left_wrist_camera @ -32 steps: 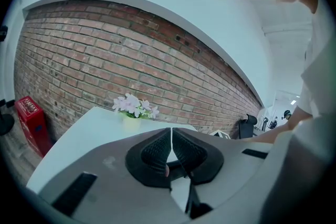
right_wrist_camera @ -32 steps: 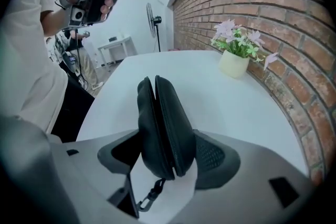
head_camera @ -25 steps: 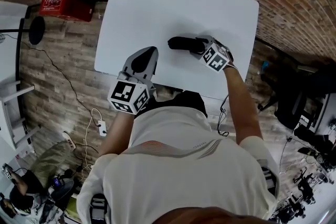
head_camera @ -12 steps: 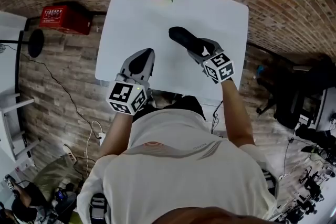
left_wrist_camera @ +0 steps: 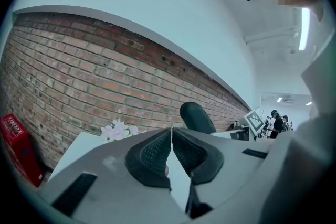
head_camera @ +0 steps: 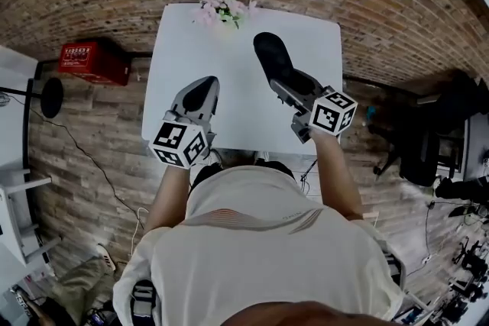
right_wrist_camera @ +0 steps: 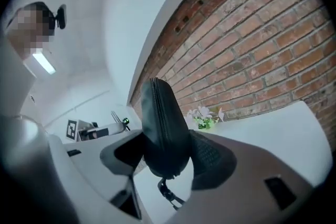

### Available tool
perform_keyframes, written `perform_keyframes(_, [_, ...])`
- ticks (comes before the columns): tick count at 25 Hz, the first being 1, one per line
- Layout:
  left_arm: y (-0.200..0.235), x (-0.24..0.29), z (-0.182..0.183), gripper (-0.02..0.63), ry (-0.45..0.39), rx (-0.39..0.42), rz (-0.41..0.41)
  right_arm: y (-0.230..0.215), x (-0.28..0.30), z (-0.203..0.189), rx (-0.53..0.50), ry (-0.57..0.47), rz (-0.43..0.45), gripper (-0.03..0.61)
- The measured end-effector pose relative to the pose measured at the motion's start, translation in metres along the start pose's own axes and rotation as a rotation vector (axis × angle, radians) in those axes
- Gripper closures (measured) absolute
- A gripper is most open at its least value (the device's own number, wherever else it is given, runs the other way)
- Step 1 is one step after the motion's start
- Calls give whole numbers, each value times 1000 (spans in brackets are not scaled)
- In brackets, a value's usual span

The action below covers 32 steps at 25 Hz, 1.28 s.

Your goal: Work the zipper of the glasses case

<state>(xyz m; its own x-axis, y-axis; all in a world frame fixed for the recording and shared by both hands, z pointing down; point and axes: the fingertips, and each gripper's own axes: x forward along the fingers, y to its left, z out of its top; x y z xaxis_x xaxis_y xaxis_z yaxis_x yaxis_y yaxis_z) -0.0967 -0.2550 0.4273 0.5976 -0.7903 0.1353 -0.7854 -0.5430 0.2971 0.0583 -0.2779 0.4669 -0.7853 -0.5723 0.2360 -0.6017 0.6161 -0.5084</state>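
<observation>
The right gripper (right_wrist_camera: 165, 152) is clamped on the lower end of the case (right_wrist_camera: 163, 118), with its pads pressing the dark shell from both sides at centre frame. The case stands nearly upright between the jaws. Its zipper (right_wrist_camera: 156, 107) runs up the edge facing the camera, and the teeth are together along all the length that shows. The pull (right_wrist_camera: 169, 195) dangles under the case at bottom centre, with nothing on it. In the head view the case is at upper centre, held in the air above the table (head_camera: 237, 118) and clear of its top.

The left gripper (left_wrist_camera: 171, 145) is clenched on nothing, its pads meeting tip to tip. In the head view it hovers at centre left over the table's near part, well apart from the case.

Flowers (head_camera: 220, 8) lie at the table's far edge, at top centre.

By the look of it, the case is picked up and steadied, but the zipper work itself has not begun. What is left is for the empty gripper to open, pinch the pull and draw it along the track.
</observation>
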Motion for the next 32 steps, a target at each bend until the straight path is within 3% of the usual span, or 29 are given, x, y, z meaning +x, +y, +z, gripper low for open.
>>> perform_keyframes(6, [-8, 3, 21, 592, -22, 37, -60, 27, -20, 31, 79, -119, 78, 270])
perform_keyframes(9, [-15, 5, 24, 592, -30, -10, -135, 38, -24, 38, 156, -161, 150, 268])
perform_keyframes(13, [-32, 9, 33, 589, -35, -106, -301, 52, -26, 41, 268, -180, 272, 268])
perform_keyframes(14, [-37, 10, 35, 575, -36, -122, -341, 56, -26, 41, 288, -181, 298, 267])
perform_keyframes(16, [-50, 12, 40, 437, -26, -154, -427, 63, -26, 40, 318, -173, 343, 267])
perform_keyframes(17, [-56, 13, 42, 404, -20, -172, -467, 68, -25, 39, 330, -164, 362, 267])
perform_keyframes(21, [-76, 18, 51, 336, -17, -226, -575, 84, -19, 33, 343, -120, 422, 266])
perform_keyframes(32, [-109, 23, 62, 299, 1, -242, -739, 131, -6, 14, 249, 27, 565, 265])
